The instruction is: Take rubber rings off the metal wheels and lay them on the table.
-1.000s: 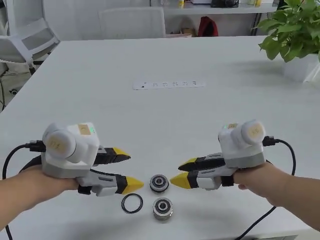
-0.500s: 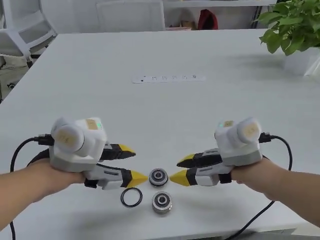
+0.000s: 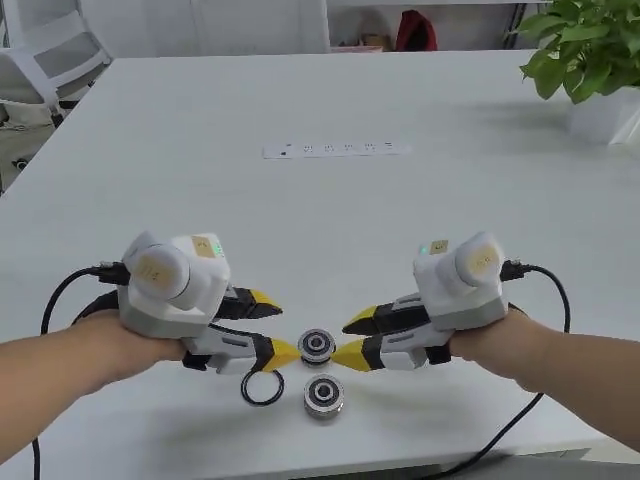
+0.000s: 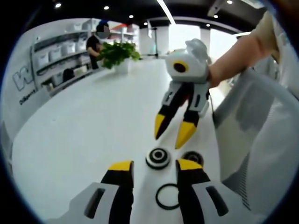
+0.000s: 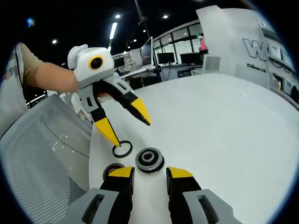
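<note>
Both tools level at the tabletop's near edge, tips facing, one wheel between them.

Left tool (image 3: 280,324) points right and right tool (image 3: 345,338) points left, long axes roughly in line. Both are parted and hold nothing; the left has the wider gap. The lower yellow tips flank the farther metal wheel (image 3: 317,345), close beside it, though contact can't be judged. The nearer metal wheel (image 3: 323,392) sits just in front of it. Both wheels lie flat, bores up. One loose rubber ring (image 3: 262,386) lies flat on the tabletop (image 3: 320,220), left of the nearer wheel and under the left tool's lower jaw. Whether rings are still seated on the wheels can't be made out. A power strip (image 3: 337,149) lies mid-table, its long axis left to right.
</note>
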